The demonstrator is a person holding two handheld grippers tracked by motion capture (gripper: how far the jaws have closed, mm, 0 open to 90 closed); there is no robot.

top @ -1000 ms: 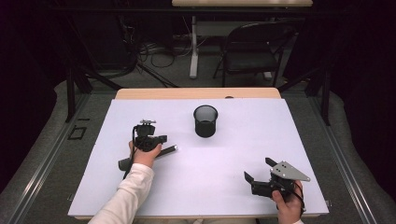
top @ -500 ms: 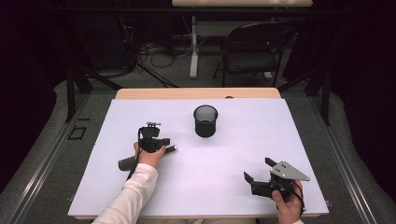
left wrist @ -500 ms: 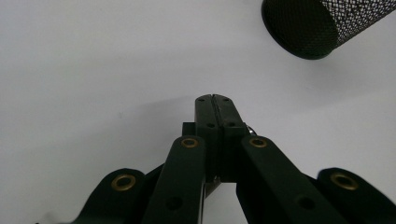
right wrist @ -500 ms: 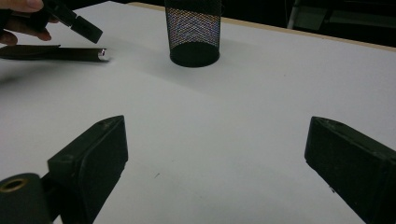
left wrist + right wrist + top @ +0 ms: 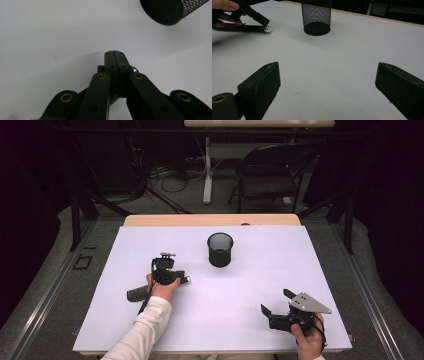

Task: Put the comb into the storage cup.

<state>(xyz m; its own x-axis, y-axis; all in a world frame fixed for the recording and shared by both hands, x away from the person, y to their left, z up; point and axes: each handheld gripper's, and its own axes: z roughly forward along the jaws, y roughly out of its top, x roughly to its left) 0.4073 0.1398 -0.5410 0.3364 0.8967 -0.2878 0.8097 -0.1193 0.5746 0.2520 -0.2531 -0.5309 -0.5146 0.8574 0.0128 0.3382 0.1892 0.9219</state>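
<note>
The left gripper [image 5: 115, 52] is held low over the table [image 5: 50, 30], jaws pressed together, seemingly in approach to the mesh cup [image 5: 165, 11] ahead-right of it – jaws must be opened first – while the right gripper [image 5: 327, 82] is kept spread.

A rectangular table [image 5: 150, 220] with a pale wooden top is seen, its far edge left bare as a narrow strip. Nearly the whole top is covered by a large white sheet [image 5: 260, 270], laid flat and reaching to the near edge. A black cylindrical wire-mesh cup [image 5: 220, 249] is stood upright on the sheet, toward the far side and near the middle. A slim dark pen-like object with a silver tip [image 5: 159, 287] is laid on the sheet to the near left of the cup, well apart from it. In the right gripper view the silver tip [image 5: 267, 29] is seen resting on the sheet.
</note>
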